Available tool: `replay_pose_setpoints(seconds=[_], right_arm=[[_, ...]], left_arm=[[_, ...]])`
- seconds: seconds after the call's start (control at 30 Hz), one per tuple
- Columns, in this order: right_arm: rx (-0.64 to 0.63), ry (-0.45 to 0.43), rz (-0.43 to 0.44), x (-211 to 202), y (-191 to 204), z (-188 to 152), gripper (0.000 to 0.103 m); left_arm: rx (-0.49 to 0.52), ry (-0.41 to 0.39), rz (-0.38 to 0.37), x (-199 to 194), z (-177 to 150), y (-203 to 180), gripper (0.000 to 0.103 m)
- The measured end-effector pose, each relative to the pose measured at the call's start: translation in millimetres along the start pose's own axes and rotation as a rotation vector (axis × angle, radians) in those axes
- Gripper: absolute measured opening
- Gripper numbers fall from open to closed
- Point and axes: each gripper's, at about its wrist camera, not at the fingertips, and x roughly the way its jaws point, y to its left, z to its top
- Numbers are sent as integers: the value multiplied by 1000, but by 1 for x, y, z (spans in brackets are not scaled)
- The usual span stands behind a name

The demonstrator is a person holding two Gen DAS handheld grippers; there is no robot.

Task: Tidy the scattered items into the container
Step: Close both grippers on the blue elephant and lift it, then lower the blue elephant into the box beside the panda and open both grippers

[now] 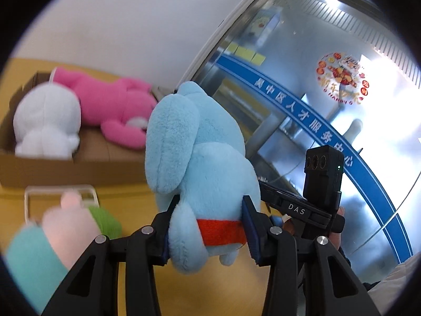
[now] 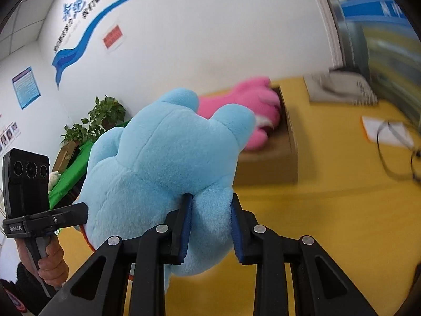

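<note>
A light blue plush toy [image 1: 200, 163] with a red band is held up above the yellow table between both grippers. My left gripper [image 1: 208, 226] is shut on its lower body at the red band. My right gripper [image 2: 210, 226] is shut on a limb of the same blue plush [image 2: 163, 163]. Behind it stands an open cardboard box [image 1: 79, 166] with a white plush [image 1: 47, 121] and a pink plush [image 1: 115, 105] inside; the box [image 2: 279, 168] and pink plush [image 2: 250, 105] also show in the right wrist view.
A pastel plush of pink, teal and green [image 1: 65, 231] lies on the yellow table [image 2: 342, 223] near a clear tray [image 1: 29, 200]. Papers with a cable [image 2: 386, 131] and a grey device [image 2: 339, 89] sit at the right. A glass wall [image 1: 315, 105] stands behind.
</note>
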Motion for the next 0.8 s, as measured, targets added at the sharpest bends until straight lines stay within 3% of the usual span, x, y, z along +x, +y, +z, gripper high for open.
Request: replay_pose_setpoints(seconds=[0.2, 0.5, 0.6, 0.8], right_arm=[[-77, -65, 23, 15, 13, 59, 29], [-158, -60, 60, 96, 8, 129, 28], [-171, -37, 72, 135, 0, 141, 28], [-141, 48, 72, 207, -27, 131, 26]], left_arm=[[4, -63, 10, -1, 45, 25, 43], [-92, -54, 95, 36, 84, 94, 43], [-160, -23, 136, 57, 83, 120, 43], [-297, 45, 200, 90, 74, 165, 43]])
